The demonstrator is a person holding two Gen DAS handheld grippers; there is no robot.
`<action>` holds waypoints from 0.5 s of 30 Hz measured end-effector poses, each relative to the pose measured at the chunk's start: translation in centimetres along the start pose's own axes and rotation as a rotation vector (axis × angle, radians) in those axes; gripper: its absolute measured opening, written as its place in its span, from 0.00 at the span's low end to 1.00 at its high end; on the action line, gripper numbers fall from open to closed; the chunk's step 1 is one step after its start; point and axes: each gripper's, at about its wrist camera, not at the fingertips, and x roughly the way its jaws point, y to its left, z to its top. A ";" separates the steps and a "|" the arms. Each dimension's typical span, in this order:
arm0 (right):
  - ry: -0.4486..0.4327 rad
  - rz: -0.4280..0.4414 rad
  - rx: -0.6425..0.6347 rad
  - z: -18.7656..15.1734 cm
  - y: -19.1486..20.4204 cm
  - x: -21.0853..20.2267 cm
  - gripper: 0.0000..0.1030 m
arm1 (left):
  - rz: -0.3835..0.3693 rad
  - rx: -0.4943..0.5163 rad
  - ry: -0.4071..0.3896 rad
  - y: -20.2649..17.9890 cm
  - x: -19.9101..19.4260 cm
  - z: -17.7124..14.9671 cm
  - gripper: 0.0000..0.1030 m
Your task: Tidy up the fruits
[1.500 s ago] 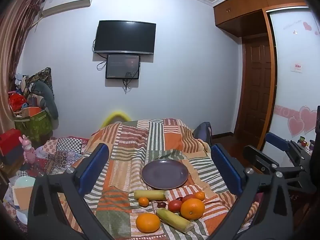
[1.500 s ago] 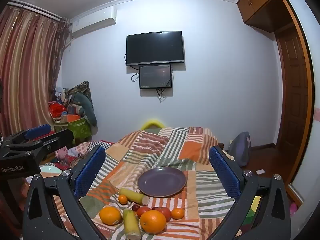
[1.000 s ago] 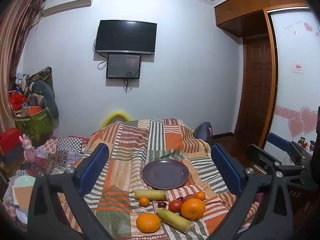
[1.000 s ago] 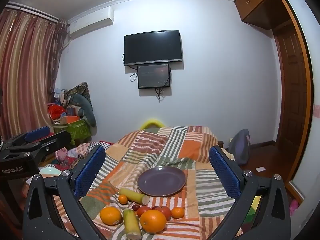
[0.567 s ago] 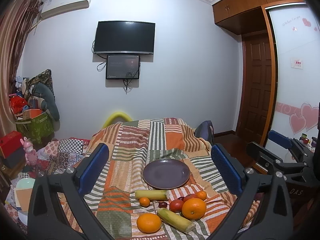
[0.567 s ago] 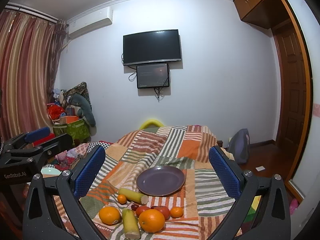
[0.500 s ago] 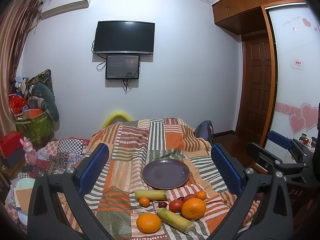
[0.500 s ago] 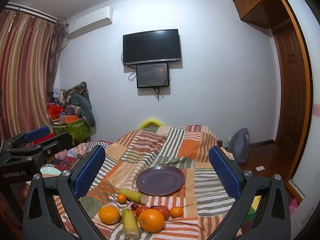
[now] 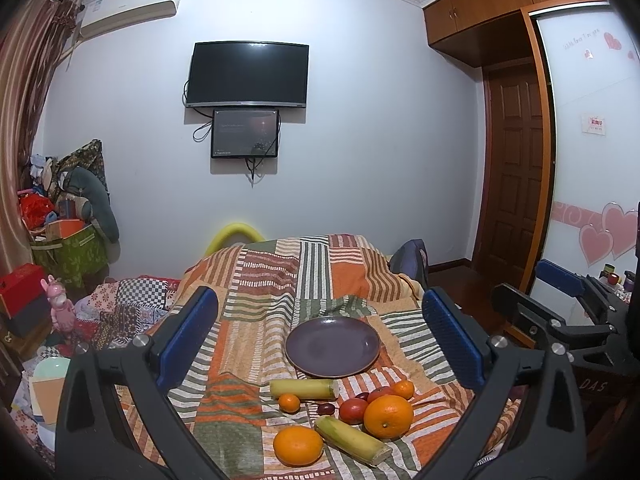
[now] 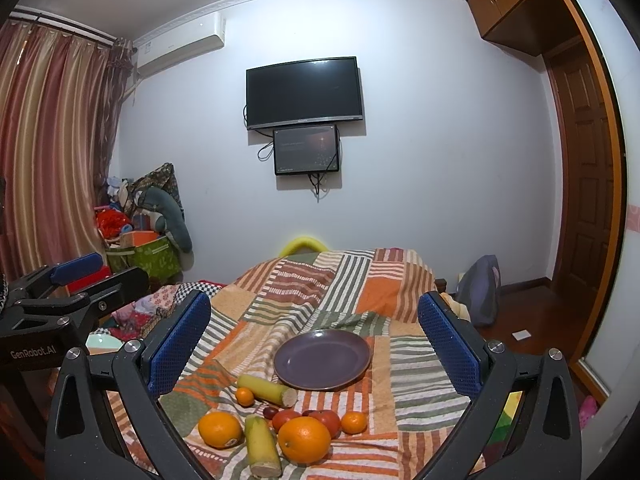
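Observation:
An empty purple plate (image 9: 332,346) (image 10: 322,359) lies on a striped patchwork cloth. In front of it lie two large oranges (image 9: 388,416) (image 9: 298,445), two small oranges (image 9: 289,403), red tomatoes (image 9: 352,408), a dark grape (image 9: 326,409) and two yellow-green stalk pieces (image 9: 303,389) (image 9: 353,439). The same fruits show in the right wrist view, with a large orange (image 10: 304,439) nearest. My left gripper (image 9: 320,340) is open and empty above the fruits. My right gripper (image 10: 314,344) is open and empty too, and shows at the right of the left view (image 9: 568,312).
The cloth-covered table (image 9: 280,280) drops off at both sides. Piled boxes and toys (image 9: 60,248) stand at the left by the curtain. A bag (image 10: 480,288) sits on the floor at the right near a wooden door (image 9: 516,184).
Both views have shifted only slightly; the fruits and plate have not moved and both grippers stay open.

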 end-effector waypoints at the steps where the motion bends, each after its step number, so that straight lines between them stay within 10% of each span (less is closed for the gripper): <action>1: 0.001 0.000 0.000 0.0 0.0 0.0 1.00 | 0.000 0.000 0.000 0.0 0.0 0.0 1.00; 15: 0.005 0.004 0.005 0.0 -0.1 0.1 1.00 | 0.002 -0.005 -0.005 0.2 -0.1 0.2 1.00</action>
